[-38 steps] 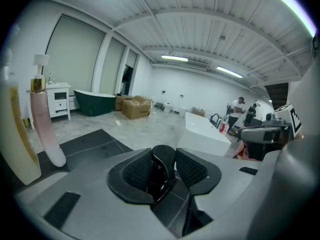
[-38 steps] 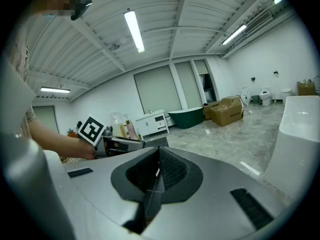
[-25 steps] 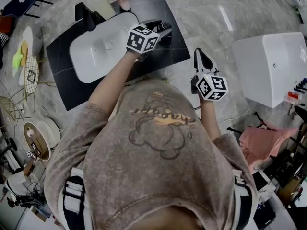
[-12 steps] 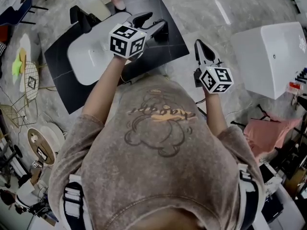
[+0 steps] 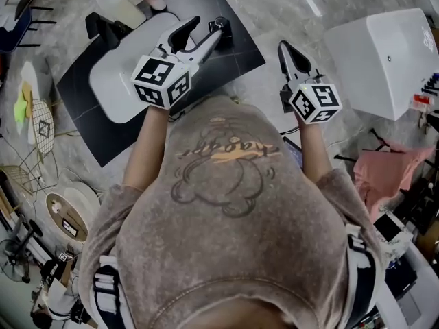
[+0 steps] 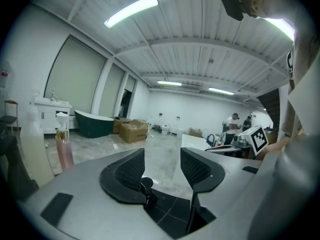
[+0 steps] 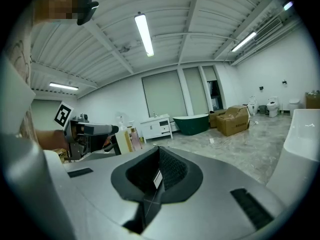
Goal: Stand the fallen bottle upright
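From my end the left gripper (image 6: 162,159) stands open, pads apart. Only a small black object (image 6: 145,184) on the dark counter (image 5: 233,50) shows low in the gap, and I judge it ungripped. The right gripper (image 7: 159,159) is closed on nothing. I see no bottle lying down: the pale bottle (image 6: 35,154) and the pink pump bottle (image 6: 63,151) both stand upright, just beside each other, at the far end of the counter past the white basin (image 5: 116,91). Which was the fallen one I cannot tell. Either looks like thin smooth plastic part-filled with liquid, so probably light, slippery and squashy; I would take it round the mid-body, never the pump head
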Motion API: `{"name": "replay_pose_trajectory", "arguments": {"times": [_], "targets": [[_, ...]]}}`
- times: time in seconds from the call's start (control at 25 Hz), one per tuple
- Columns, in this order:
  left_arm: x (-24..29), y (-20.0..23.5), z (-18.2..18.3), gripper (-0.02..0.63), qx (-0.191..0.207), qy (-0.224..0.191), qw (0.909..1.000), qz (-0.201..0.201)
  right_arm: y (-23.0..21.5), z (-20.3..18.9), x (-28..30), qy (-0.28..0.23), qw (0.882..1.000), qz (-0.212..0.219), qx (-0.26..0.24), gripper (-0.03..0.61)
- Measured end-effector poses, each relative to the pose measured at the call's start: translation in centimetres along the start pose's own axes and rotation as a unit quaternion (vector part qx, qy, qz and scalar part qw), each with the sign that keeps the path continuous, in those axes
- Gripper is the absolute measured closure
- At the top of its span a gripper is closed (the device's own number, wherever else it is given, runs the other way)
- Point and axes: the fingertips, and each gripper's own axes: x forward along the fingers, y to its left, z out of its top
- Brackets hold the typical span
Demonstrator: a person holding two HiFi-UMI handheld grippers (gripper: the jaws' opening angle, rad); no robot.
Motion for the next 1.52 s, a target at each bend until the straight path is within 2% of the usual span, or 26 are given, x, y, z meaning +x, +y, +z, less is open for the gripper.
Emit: {"name": "replay_pose_trajectory", "arguments": {"times": [0.24,0.52,0.76,1.04,1.28,1.52], "targets": [[0.0,-0.2,-1.7,0.401,0.006,-0.003,1.0000,0.006,0.2,-0.1,-0.2,0.000,1.000,0.005,-0.011,0.578],[0.1,0.3,-2.4,0.539,0.013,-0.015,0.9996,0.017,1.0,-0.6,-0.2,-0.004,1.000,0.012,-0.022,0.578],[0.1,1.1,-2.9,0.594,0.014,-0.032,0.9988,0.034,1.4,-0.3,0.2,-0.025,0.999,0.014,-0.016,0.579],[1.1,0.5,-3.7,0.595,0.015,-0.025,0.9995,0.014,1.8,-0.4,0.5,-0.023,0.999,0.037,-0.023,0.579],[1.1,-0.1,-3.5,0.595,0.006,-0.027,0.9996,-0.001,1.7,-0.4,0.5,-0.023,0.999,0.041,-0.021,0.580],[1.0,-0.1,-4.2,0.595,0.019,-0.014,0.9997,-0.002,2.1,-0.6,0.7,-0.019,0.999,0.047,-0.018,0.580]]}}
